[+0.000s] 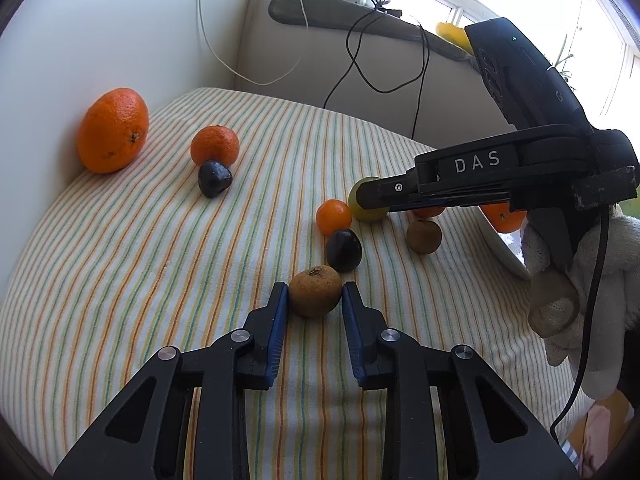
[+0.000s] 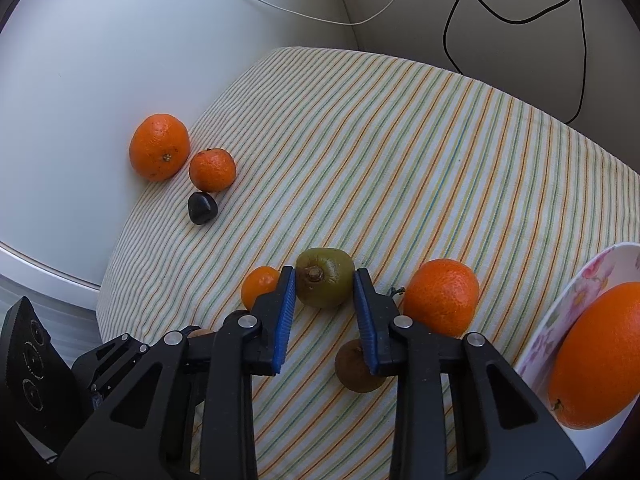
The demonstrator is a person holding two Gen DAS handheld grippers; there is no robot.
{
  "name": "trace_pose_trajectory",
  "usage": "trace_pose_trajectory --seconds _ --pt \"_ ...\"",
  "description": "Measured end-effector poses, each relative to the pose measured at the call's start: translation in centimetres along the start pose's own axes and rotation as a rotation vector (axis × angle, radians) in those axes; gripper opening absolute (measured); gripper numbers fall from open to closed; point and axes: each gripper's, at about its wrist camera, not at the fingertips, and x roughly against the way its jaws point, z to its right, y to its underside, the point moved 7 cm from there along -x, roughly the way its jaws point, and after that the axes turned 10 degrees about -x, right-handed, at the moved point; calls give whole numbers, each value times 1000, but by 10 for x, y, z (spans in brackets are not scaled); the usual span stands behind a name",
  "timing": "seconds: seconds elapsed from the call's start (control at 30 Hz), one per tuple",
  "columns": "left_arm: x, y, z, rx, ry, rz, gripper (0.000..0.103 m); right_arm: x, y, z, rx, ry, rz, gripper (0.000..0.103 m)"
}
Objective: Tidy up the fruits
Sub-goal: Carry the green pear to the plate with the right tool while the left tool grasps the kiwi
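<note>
A: Left wrist view is showing the left gripper sitting low over the striped cloth covering the bench; its jaws are bracketing a brown kiwi, open about the fruit's width, though whether the pads are pressing it I cannot tell; the kiwi's stem end is pointing up and away from the camera, long axis running roughly along the fingers.

B: And the right gripper?

A: Its jaws are standing open around a greenish kiwi, stem end facing the camera, a thin gap showing on each side; a mandarin is lying just beside it; a second brown kiwi is lying below the right finger.

B: Surroundings?

A: White walls are meeting behind the bench; cables are hanging down them; a floral plate at the right is holding a large orange.
</note>
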Motion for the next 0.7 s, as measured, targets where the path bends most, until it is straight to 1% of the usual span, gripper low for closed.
trace_pose_trajectory --seconds 0.33,0.57,0.7 --pt "16 0 2 -1 5 28 25 18 7 2 -9 -28 29 30" --pt "26 -8 15 -18 24 57 25 49 15 -3 -8 -81 70 30" --pt "29 -11 28 -36 45 64 25 69 23 -5 11 -84 102 30"
